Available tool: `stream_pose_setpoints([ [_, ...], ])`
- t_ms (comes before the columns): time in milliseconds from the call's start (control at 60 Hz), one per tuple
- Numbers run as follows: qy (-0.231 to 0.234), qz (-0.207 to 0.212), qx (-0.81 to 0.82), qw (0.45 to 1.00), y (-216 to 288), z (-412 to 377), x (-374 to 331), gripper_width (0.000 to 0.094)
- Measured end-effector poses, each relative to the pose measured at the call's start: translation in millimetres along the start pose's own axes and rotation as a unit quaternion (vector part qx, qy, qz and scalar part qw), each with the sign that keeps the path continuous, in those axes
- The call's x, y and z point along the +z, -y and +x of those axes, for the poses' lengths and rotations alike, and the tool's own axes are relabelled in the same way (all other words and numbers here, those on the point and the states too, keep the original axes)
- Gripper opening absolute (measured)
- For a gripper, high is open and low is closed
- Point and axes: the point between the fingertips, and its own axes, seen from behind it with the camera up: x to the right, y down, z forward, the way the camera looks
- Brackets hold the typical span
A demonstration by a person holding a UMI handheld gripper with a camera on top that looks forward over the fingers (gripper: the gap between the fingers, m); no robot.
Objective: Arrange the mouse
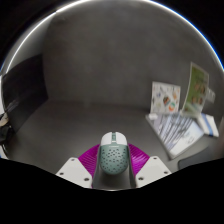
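Observation:
A pale grey-green mouse with a perforated shell sits between my two fingers, its nose pointing away from me. The magenta pads press against both its sides, so my gripper is shut on the mouse. It seems held a little above the dark grey table. The mouse's underside is hidden.
A stack of papers and leaflets lies ahead to the right, with upright printed cards behind it. A dark object sits at the left. A pale wall rises behind the table.

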Motion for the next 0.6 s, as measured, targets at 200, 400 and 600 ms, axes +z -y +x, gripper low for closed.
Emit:
stream_pose_setpoints([
  [200,-0.012,0.145,-0.039,0.989,100.5,79.4,-129.8,0.0428],
  [400,-0.101,0.132,-0.030,0.986,36.2,272.0,-190.6,0.0425],
  [600,-0.045,0.041,0.019,0.998,-77.9,329.7,-151.8,0.0426],
])
